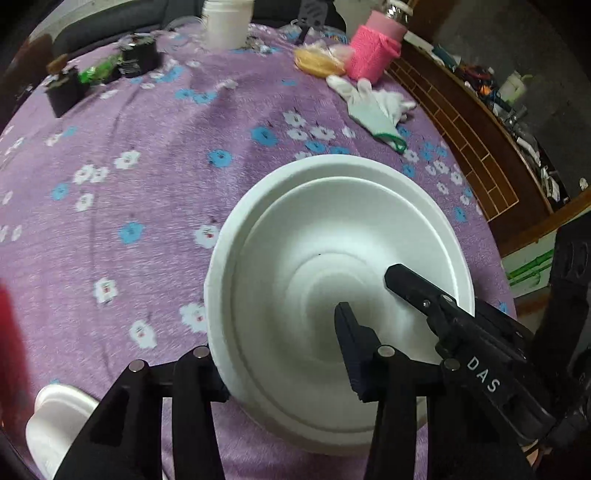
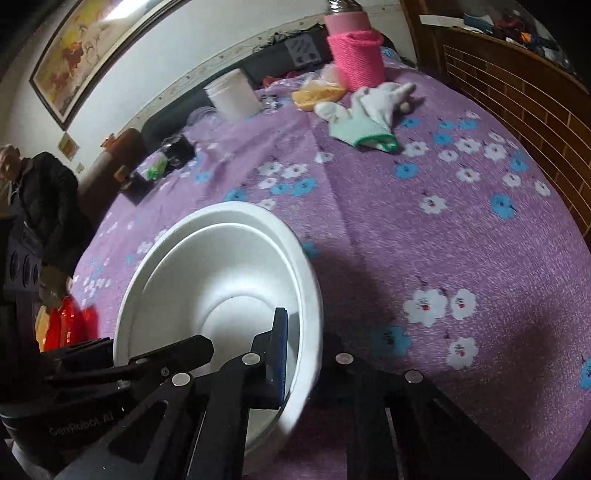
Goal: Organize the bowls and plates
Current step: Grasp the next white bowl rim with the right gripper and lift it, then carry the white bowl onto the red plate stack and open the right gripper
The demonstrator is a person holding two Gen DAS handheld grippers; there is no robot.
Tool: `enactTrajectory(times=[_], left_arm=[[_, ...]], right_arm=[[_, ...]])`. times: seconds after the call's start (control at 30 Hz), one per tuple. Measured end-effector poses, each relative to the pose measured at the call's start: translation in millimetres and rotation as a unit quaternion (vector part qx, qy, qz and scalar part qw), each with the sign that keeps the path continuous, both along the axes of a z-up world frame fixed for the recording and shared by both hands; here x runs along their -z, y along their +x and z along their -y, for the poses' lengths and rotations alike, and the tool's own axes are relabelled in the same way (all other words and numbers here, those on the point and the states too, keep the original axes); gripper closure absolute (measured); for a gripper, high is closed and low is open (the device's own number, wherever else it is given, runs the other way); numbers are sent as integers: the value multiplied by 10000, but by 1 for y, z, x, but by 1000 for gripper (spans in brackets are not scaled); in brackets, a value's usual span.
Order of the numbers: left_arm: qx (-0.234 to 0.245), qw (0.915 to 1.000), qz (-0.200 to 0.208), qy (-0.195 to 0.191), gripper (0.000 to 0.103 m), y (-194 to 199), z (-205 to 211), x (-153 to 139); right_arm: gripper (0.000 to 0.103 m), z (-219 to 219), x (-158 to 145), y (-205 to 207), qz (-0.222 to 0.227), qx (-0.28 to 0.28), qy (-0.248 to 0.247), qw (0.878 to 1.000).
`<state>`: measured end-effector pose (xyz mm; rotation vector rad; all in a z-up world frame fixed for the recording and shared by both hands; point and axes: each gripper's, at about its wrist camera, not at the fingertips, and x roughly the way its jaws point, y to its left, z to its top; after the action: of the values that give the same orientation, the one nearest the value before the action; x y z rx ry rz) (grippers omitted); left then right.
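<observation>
The left gripper (image 1: 284, 373) straddled the near rim of the white bowl (image 1: 332, 236), one finger inside the bowl and the other outside it on the tablecloth side; whether it pinched the rim could not be told. The right gripper (image 2: 306, 365) straddled the bowl's (image 2: 207, 266) right-hand wall in the same way, its blue-padded finger inside and the other outside, and its grip also could not be told. In the left view the right gripper (image 1: 373, 291) reached in over the bowl's right side. The bowl held a second, smaller one nested inside it, and both sat on the purple flowered tablecloth (image 1: 129, 177). More white dishes (image 1: 55, 417) lay at the table's near left edge. Well beyond the bowl lay a white glove (image 1: 373, 107), with a pink knitted holder (image 1: 373, 55) and a white tub (image 1: 227, 22) at the far edge.
</observation>
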<state>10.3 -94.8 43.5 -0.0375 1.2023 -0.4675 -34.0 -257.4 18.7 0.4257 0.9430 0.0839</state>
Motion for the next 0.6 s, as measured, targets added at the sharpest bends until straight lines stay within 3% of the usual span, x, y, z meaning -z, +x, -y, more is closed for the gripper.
enactTrajectory(times=[0.27,0.6], left_arm=[[-401,9975,572,-127,59,-35,-60,-51],[-1491,9802,1300,-100,57,-77,-191,-101]], right_arm=[[93,-45,-42,-7,447,-470,-17,9979],[92,-179,-110,-7,1135,-1623,-307,9797]])
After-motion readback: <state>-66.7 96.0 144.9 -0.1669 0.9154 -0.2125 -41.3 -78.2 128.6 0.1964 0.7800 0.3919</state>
